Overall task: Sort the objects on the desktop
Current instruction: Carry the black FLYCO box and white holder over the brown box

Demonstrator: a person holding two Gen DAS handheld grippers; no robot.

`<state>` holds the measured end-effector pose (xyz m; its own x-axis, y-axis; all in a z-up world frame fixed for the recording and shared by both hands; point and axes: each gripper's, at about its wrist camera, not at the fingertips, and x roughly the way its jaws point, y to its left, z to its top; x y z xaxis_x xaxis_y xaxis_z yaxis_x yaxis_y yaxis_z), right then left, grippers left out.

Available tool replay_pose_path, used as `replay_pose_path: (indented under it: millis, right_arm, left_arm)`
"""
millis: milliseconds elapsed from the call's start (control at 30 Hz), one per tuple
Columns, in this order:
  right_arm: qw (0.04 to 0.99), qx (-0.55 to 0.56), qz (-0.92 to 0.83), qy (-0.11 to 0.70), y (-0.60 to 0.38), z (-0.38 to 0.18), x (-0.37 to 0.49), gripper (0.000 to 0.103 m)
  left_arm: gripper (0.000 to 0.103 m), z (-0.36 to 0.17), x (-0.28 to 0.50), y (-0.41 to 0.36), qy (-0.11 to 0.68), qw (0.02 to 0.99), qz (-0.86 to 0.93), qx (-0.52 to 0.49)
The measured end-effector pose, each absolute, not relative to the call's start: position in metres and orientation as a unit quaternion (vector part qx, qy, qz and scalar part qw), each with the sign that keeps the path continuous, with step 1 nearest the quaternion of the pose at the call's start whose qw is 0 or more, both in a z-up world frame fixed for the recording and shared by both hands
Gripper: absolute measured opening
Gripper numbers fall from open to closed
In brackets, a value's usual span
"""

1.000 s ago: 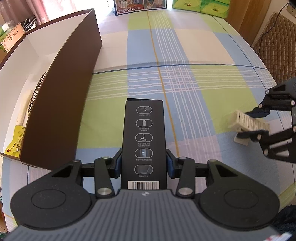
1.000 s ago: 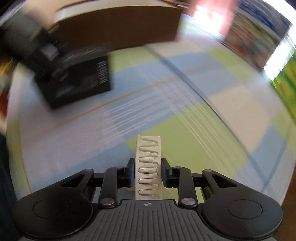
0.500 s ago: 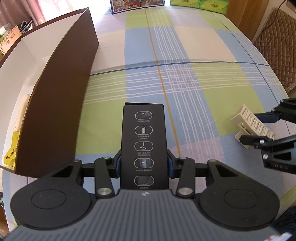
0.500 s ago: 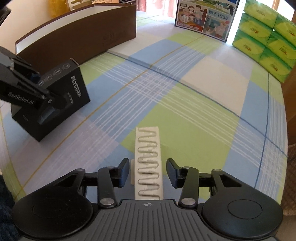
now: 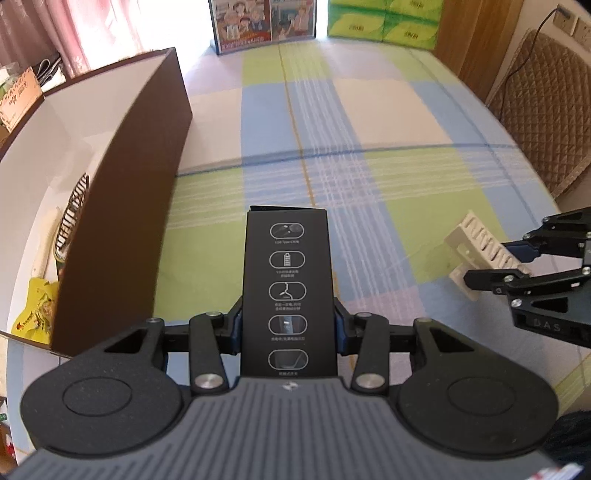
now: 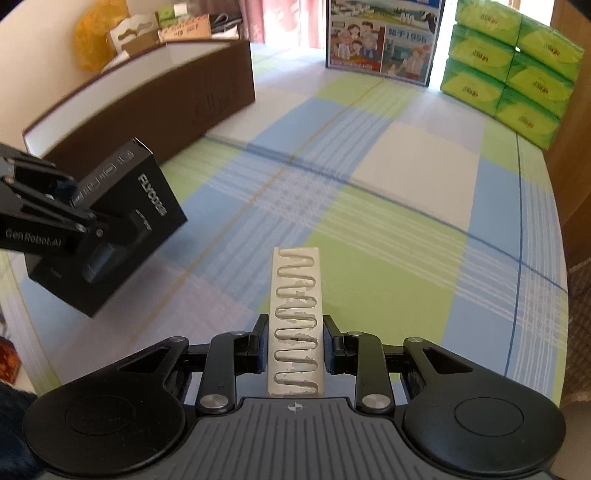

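Looking from the right wrist, the black rectangular cardboard box (image 6: 110,225) shows its side lettering "FLYCO", hidden in the left view; there the left gripper (image 5: 288,325) fingers clamp it at frame centre. The right gripper (image 6: 294,347) fingers pinch the cream plastic serpentine-grooved block (image 6: 296,317), centre-bottom, above the checked bench (image 6: 388,192).

Bright daylight in both my wrist views, coming from the far end of the worktop (image 5: 388,122), where the window gap (image 6: 284,22) blows out to pinkish white. Soft shadows only; the black carton (image 6: 125,221) casts a faint one on the plaid cloth. Strong fisheye bending at the edges, the brown box wall (image 5: 122,206) curves. Slight motion blur on the cloth stripes and the box edge; the near plastic of my hand-held gripper is sharp.
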<state>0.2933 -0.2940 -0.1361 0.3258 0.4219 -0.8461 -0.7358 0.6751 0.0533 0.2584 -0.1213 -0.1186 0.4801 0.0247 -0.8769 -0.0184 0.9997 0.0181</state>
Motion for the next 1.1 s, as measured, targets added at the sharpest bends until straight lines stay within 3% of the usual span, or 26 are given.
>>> replay_pose_path:
  millis: [700,1100]
  right_arm:
    - [0.814,-0.098,0.442,0.364,-0.177,-0.04,0.26,0.025]
    - [0.804,-0.081,0.478,0.345,-0.061,-0.031,0.264,0.025]
  left_arm:
    - [0.038,0.002,0.215,-0.024,0.378,0.925,0.016,-0.041]
    - [0.038,0.014,0.227,0.076,0.371,0.927,0.055,-0.026]
